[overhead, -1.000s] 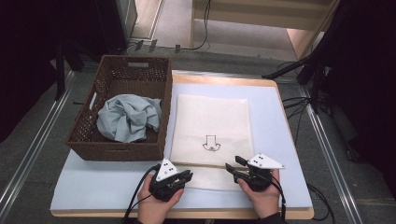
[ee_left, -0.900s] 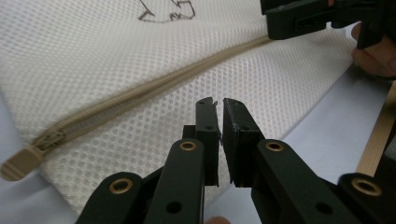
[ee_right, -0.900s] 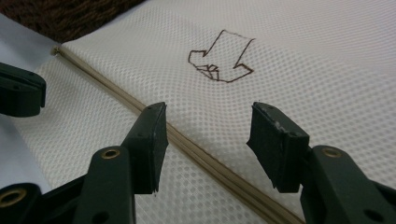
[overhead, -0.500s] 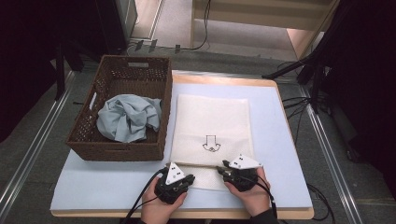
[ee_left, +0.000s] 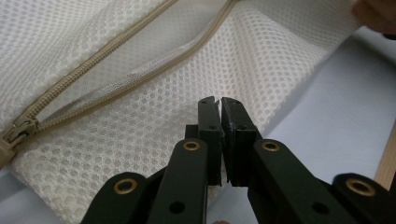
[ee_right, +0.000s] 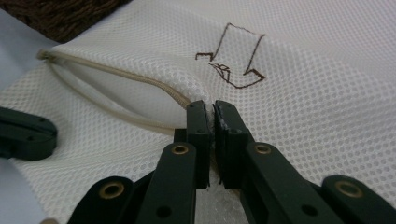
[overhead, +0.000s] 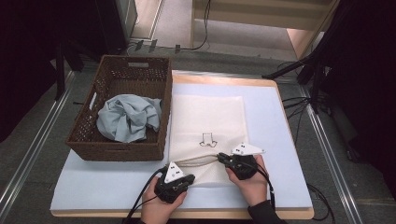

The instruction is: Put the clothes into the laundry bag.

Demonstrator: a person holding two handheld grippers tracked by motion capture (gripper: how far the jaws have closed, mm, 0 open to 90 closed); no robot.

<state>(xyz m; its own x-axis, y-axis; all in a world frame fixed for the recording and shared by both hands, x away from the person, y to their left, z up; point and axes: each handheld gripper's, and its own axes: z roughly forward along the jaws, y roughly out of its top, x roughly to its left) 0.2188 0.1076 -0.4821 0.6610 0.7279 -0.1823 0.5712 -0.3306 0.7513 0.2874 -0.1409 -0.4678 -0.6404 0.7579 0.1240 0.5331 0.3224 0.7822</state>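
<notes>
At the far left, a dark brown woven wicker basket sits on the pale blue mat that covers the wooden bench, and a crumpled pale blue-grey cloth lies inside it. Just to the right of the basket, touching its side, a white mesh laundry bag lies flat on the mat, with a small brown arrow outline drawn on its upper layer. The bag's near end carries a beige zipper, which stands partly undone, its slider at one end of the gap; there the two edges of the mouth bow apart.

At the near left corner of the bag, a hand holds the left gripper. Its fingers are together, clamped on the mesh of the bag's lower edge, just below the zipper line.

Further right, the other hand holds the right gripper at the upper edge of the opening, near the drawn arrow. Its fingers have just been closing and now pinch the mesh right beside the zipper tape, with a fold of the bag between them. The two grippers sit near each other, on either side of the bag's mouth.
</notes>
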